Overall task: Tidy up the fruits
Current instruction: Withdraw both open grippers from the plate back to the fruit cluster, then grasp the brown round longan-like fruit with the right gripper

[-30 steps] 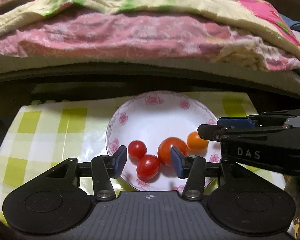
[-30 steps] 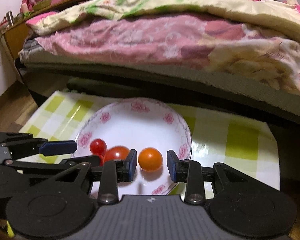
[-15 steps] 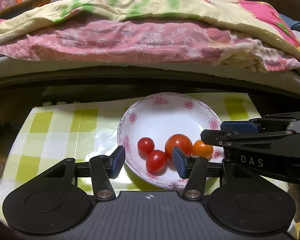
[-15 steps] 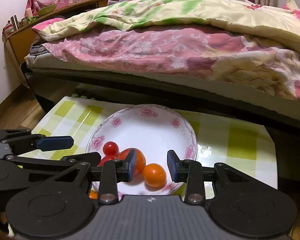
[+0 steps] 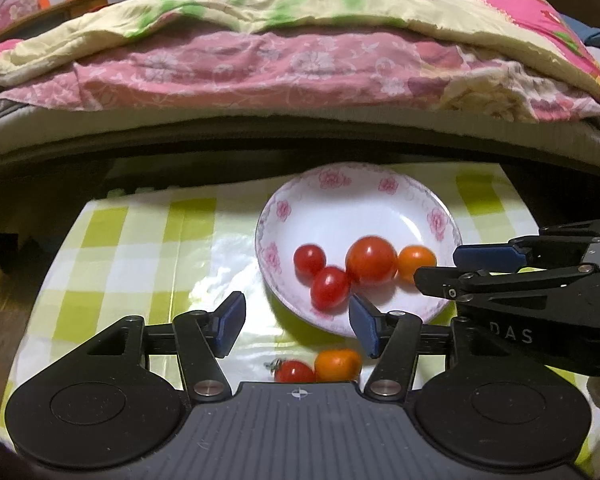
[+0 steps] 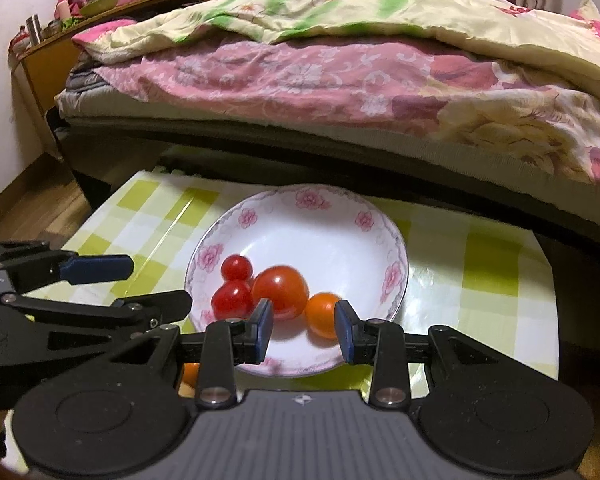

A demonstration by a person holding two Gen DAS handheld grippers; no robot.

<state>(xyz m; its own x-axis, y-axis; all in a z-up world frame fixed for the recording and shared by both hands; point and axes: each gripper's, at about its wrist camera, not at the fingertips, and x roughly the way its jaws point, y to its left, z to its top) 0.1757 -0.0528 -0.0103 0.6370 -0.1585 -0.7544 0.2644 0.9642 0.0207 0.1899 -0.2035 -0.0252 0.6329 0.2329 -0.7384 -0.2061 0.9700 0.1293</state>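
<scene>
Already set in the floral plate [image 5: 428, 312]: four tomatoes [image 5: 371, 260]. Left gripper [image 5: 296, 318] empty, jaws just widening; right gripper [image 6: 303, 328] narrow, grasping nothing. Next, probably: picking up two tomatoes [image 5: 336, 365] left on the worktop [image 5: 140, 248].

A bed [image 5: 300, 128] behind — pink floral quilt [image 5: 260, 68], yellow-green blanket [image 5: 280, 4] on top.

My right gripper [image 6: 303, 327] hung over the near rim of the floral plate [image 6: 380, 240], fingers [image 6: 263, 330] apart and empty. On the plate lay two small red tomatoes [image 6: 236, 267], a bigger red tomato [image 6: 281, 290] and an orange one [image 6: 321, 314]. The left gripper [image 6: 140, 286] reached in beside it.
</scene>
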